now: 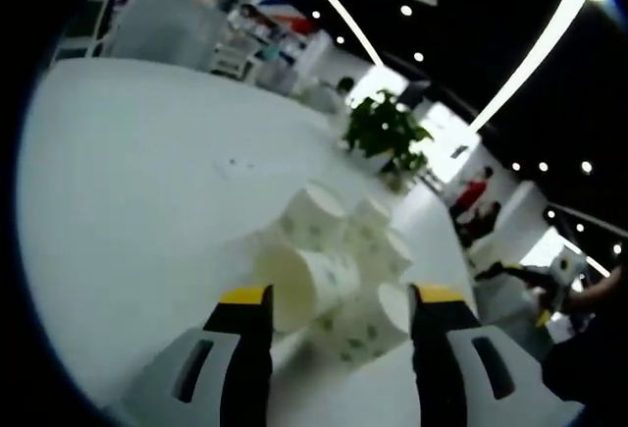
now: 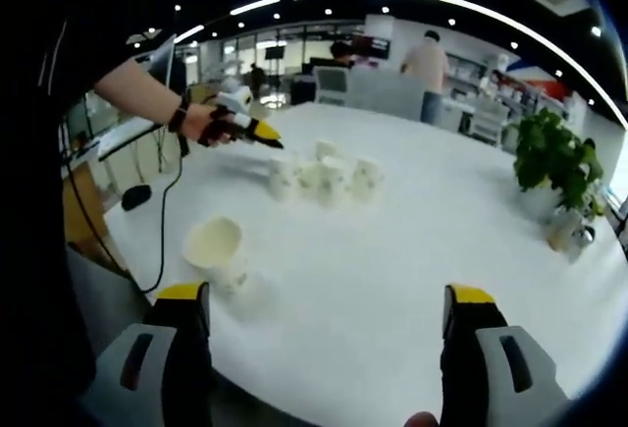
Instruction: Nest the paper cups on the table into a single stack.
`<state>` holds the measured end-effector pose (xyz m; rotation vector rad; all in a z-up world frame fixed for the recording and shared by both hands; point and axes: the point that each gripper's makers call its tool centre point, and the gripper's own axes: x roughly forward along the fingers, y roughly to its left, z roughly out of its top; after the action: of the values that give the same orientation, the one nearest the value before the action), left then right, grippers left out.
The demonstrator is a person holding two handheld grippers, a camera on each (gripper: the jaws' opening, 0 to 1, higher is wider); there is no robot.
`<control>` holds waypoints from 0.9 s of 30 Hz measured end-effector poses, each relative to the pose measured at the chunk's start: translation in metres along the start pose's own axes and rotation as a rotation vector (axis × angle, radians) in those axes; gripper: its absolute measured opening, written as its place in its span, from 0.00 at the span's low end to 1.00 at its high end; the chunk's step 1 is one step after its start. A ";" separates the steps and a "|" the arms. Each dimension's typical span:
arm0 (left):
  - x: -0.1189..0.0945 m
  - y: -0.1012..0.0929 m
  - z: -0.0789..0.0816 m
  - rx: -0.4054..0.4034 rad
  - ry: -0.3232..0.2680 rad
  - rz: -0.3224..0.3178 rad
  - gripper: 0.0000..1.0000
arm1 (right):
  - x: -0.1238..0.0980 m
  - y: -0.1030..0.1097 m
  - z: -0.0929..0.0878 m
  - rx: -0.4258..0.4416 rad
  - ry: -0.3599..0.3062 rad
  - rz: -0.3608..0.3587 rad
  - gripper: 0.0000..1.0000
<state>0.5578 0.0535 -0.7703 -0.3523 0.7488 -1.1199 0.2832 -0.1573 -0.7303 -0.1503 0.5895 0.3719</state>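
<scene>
Both pairs of fingers are seen spread wide with nothing held between them. In the left gripper view, the left gripper (image 1: 339,304) is poised just above a tight cluster of paper cups (image 1: 339,260) printed with green motifs; the nearest cup (image 1: 294,285) lies tipped on its side with its open mouth turned towards the jaws, and the others are packed close around it, some apparently upright. In the right gripper view, the right gripper (image 2: 324,299) is held near one edge of the white table (image 2: 432,240), well apart from that cluster (image 2: 324,177), which is placed towards the middle of the surface. A single cup (image 2: 216,245) is found apart from the rest, close to the near edge and just beyond the right gripper's left-hand finger. The left gripper (image 2: 257,132) is also seen there, held in a person's hand beside the cluster.

The cups are judged light, thin-walled and easily crushed or knocked over. A gentle hold across the side wall just below the stiffer rolled rim is advised, so that the mouth is not squeezed oval before nesting.
</scene>
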 end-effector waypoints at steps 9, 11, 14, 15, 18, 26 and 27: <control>0.008 0.004 0.004 -0.042 -0.024 -0.030 0.46 | 0.000 0.003 0.000 -0.005 0.007 0.001 0.95; 0.010 0.006 0.004 -0.050 -0.028 -0.035 0.44 | 0.001 0.003 0.000 -0.004 0.009 0.000 0.95; 0.013 0.006 0.002 -0.102 -0.028 -0.056 0.45 | 0.001 0.003 0.001 -0.009 0.007 -0.001 0.94; 0.013 0.007 0.001 -0.093 -0.028 -0.053 0.45 | 0.002 0.003 0.001 -0.009 0.007 -0.002 0.94; 0.013 0.010 0.001 -0.081 -0.038 -0.038 0.43 | 0.002 0.005 0.001 -0.004 0.007 -0.002 0.94; 0.013 0.008 -0.002 -0.120 -0.051 -0.050 0.29 | 0.003 0.006 0.001 -0.008 0.012 0.006 0.94; 0.013 0.006 -0.004 -0.124 -0.046 -0.062 0.26 | 0.004 0.006 0.000 -0.006 0.014 0.006 0.94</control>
<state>0.5623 0.0445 -0.7813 -0.5073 0.7733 -1.1220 0.2835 -0.1507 -0.7326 -0.1574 0.6026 0.3793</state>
